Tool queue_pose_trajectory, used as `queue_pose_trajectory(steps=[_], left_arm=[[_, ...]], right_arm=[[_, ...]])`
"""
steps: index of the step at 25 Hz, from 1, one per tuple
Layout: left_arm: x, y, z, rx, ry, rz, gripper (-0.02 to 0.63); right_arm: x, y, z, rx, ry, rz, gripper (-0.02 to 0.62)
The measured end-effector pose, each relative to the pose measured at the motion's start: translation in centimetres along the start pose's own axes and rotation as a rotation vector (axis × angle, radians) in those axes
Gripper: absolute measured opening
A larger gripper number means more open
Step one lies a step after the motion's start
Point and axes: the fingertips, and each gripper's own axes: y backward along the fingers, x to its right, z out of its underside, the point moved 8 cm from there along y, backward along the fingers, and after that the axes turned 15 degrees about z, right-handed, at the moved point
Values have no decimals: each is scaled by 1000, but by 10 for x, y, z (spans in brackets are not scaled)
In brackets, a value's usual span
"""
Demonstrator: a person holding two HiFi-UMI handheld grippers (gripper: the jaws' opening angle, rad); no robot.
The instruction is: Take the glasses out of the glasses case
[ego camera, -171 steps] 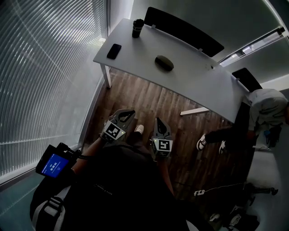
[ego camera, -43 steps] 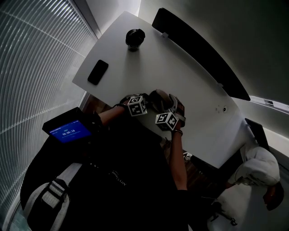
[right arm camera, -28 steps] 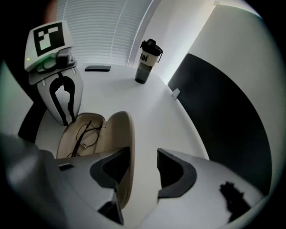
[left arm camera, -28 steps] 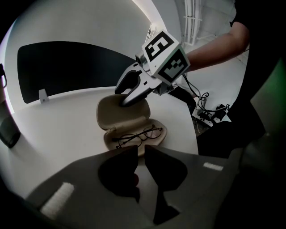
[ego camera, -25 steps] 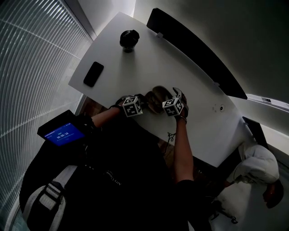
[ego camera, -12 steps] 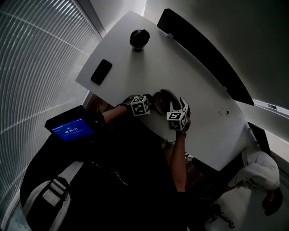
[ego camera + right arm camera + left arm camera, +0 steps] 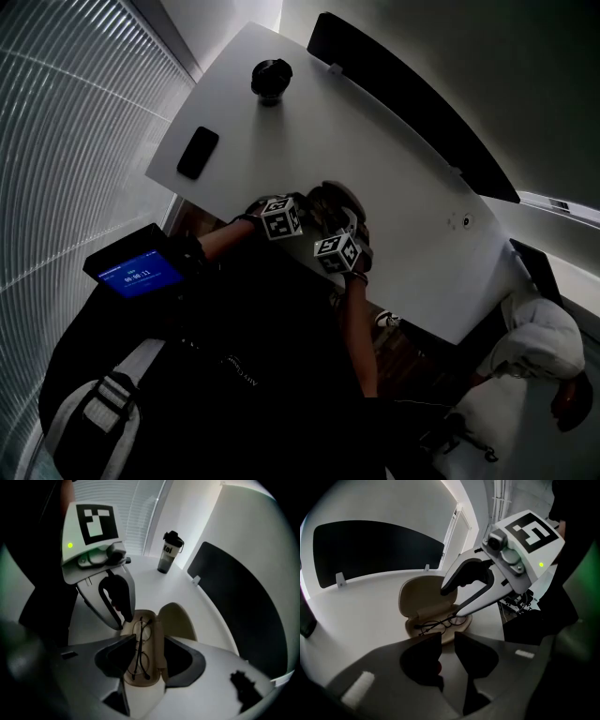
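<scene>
A beige glasses case [image 7: 330, 199] lies open on the white table [image 7: 394, 187], lid up. Thin dark-framed glasses [image 7: 139, 648] lie folded in its base [image 7: 149, 667]; the left gripper view shows the glasses [image 7: 438, 624] there too. My right gripper [image 7: 149, 638] is open, its jaws standing either side of the case base above the glasses. My left gripper [image 7: 447, 637] shows a narrow gap between its jaws, tips at the case's near rim, nothing between them. In the head view the left gripper [image 7: 302, 212] and right gripper [image 7: 345, 225] crowd the case.
A black phone [image 7: 198, 152] lies at the table's left end. A dark travel cup [image 7: 271, 80] stands at the far corner. A dark partition panel [image 7: 412, 103] runs along the far edge. A seated person [image 7: 539, 347] is at lower right. Window blinds [image 7: 66, 141] fill the left.
My right gripper has swung from the case's right side to its near end, jaws now astride the base. The left gripper stays at the case's rim.
</scene>
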Motion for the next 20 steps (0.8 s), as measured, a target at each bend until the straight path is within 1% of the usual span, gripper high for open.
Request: queue_pose_trajectory(steps=[3, 7, 12, 20], left_arm=[[-2, -2, 1, -9, -1, -11, 97], [0, -5, -6, 2, 2, 11, 98], [-1, -4, -4, 3, 13, 14, 100], [-2, -5, -3, -2, 10, 17, 100]], right_arm=[[-4, -15, 5, -38, 30, -77, 199], [-6, -23, 13, -104, 61, -147, 199], [-12, -35, 8, -94, 148, -177, 199], [-14, -48, 11, -122, 155, -217, 199]])
